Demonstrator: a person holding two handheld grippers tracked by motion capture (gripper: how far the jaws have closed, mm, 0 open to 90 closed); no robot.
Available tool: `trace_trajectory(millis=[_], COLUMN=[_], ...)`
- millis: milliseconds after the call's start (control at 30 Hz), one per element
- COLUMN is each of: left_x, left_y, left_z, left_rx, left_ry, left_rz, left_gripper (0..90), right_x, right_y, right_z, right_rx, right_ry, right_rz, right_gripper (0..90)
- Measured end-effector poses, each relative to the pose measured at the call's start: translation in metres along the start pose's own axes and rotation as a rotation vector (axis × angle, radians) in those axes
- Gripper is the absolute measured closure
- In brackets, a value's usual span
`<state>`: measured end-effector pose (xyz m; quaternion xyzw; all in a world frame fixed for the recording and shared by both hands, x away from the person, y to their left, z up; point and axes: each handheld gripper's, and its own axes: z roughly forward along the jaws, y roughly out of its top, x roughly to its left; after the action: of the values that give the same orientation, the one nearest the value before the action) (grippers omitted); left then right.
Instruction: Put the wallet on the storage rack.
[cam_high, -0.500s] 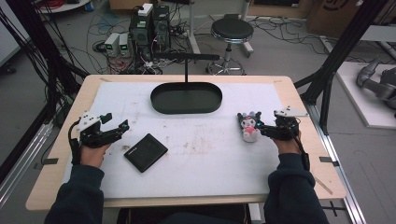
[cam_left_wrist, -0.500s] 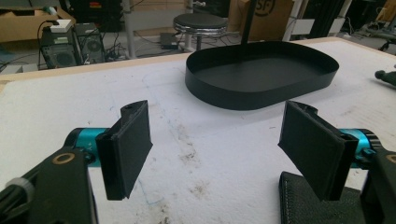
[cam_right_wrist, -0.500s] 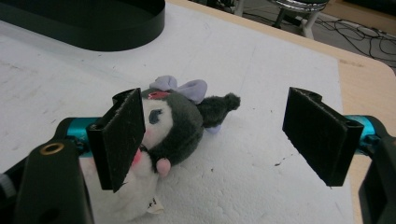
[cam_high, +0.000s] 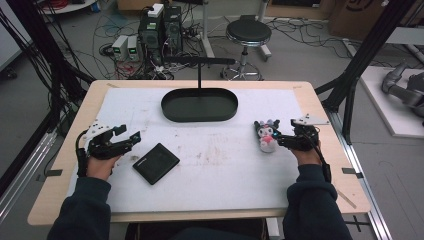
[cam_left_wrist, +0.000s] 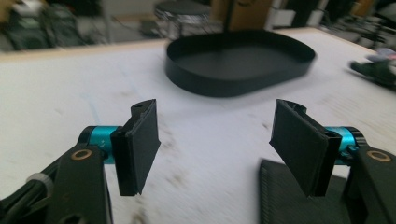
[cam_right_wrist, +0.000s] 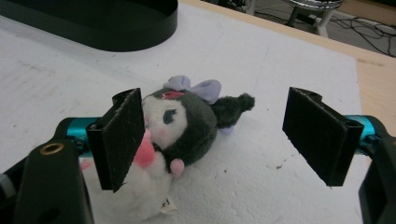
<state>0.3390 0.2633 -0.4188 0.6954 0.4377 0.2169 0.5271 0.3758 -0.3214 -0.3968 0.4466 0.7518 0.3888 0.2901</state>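
Note:
A small plush toy (cam_high: 267, 136) with a black head, purple bow and white-pink body lies at the right of the white mat. My right gripper (cam_high: 281, 141) stands open at the toy's right side. In the right gripper view the plush toy (cam_right_wrist: 184, 126) lies between the jaws, close to the left pad (cam_right_wrist: 122, 140) and well apart from the right one. My left gripper (cam_high: 129, 138) is open at the mat's left, low over it, with nothing between its pads (cam_left_wrist: 140, 144). A flat black case (cam_high: 156, 163) lies just right of it, and its corner (cam_left_wrist: 285, 198) sits under the right jaw.
A black oval tray (cam_high: 170, 112) sits at the back middle of the mat, with a black stand behind it. Its wall (cam_left_wrist: 210, 84) lies ahead of the left gripper. The table's wooden edge (cam_high: 325, 150) runs close to my right hand. A stool and cables lie beyond the table.

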Motion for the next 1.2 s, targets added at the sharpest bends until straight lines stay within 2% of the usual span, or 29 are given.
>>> trace_trajectory(millis=[100, 133, 233, 267, 300, 367, 500, 567, 633, 767, 867, 967, 1000, 1067, 1133, 1167, 1200], left_x=[-0.004, -0.006, -0.007, -0.006, -0.005, -0.003, -0.006, -0.009, -0.012, -0.014, -0.013, -0.014, -0.014, -0.011, -0.009, -0.006, -0.006], left_y=[-0.005, -0.007, -0.008, -0.009, -0.009, -0.012, -0.016, -0.018, -0.023, -0.022, -0.022, -0.021, -0.021, -0.020, -0.020, -0.019, -0.019], left_z=[0.003, 0.004, 0.006, 0.007, 0.008, 0.011, 0.018, 0.023, 0.029, 0.031, 0.030, 0.030, 0.029, 0.028, 0.027, 0.026, 0.026], left_rx=[0.080, 0.109, 0.134, 0.150, 0.157, 0.201, 0.253, 0.292, 0.355, 0.361, 0.355, 0.344, 0.338, 0.316, 0.304, 0.290, 0.290], left_ry=[-0.031, -0.040, -0.038, -0.053, -0.066, -0.105, -0.207, -0.225, -0.237, -0.227, -0.209, -0.200, -0.195, -0.194, -0.206, -0.226, -0.226], left_rz=[0.026, 0.020, 0.028, 0.021, 0.017, 0.016, -0.002, 0.009, 0.017, 0.004, -0.004, 0.031, 0.031, 0.017, -0.001, -0.022, -0.022], left_gripper=[31.2, 30.7, 31.8, 31.8, 37.6, 41.6, 45.4, 45.6, 45.5, 48.6, 57.5, 60.4, 64.0, 71.9, 74.1, 75.3, 76.4], right_x=[0.002, 0.002, 0.004, 0.004, 0.005, 0.005, 0.004, 0.004, 0.005, 0.006, 0.006, 0.006, 0.006, 0.006, 0.007, 0.007, 0.007], right_y=[0.000, 0.000, 0.000, 0.000, 0.000, 0.000, -0.001, -0.001, 0.000, 0.000, 0.000, 0.000, 0.000, 0.000, 0.001, 0.001, 0.001], right_z=[0.000, 0.000, 0.001, 0.001, 0.002, 0.004, 0.005, 0.005, 0.006, 0.005, 0.005, 0.005, 0.005, 0.005, 0.005, 0.005, 0.005], right_rx=[0.005, 0.006, 0.012, 0.012, 0.020, 0.025, 0.026, 0.029, 0.030, 0.032, 0.029, 0.029, 0.026, 0.026, 0.026, 0.026, 0.026], right_ry=[0.002, 0.000, -0.002, -0.002, -0.001, -0.003, -0.004, -0.004, -0.003, -0.003, -0.012, -0.014, -0.016, -0.018, -0.020, -0.017, -0.017], right_rz=[-0.002, -0.005, -0.016, -0.016, -0.016, -0.017, -0.018, -0.020, -0.023, -0.025, -0.023, -0.020, -0.016, -0.014, -0.018, -0.018, -0.018], right_gripper=[21.2, 21.2, 21.2, 21.2, 21.2, 21.1, 21.2, 21.2, 21.2, 21.2, 21.2, 21.2, 21.2, 21.2, 21.2, 21.2, 21.2])
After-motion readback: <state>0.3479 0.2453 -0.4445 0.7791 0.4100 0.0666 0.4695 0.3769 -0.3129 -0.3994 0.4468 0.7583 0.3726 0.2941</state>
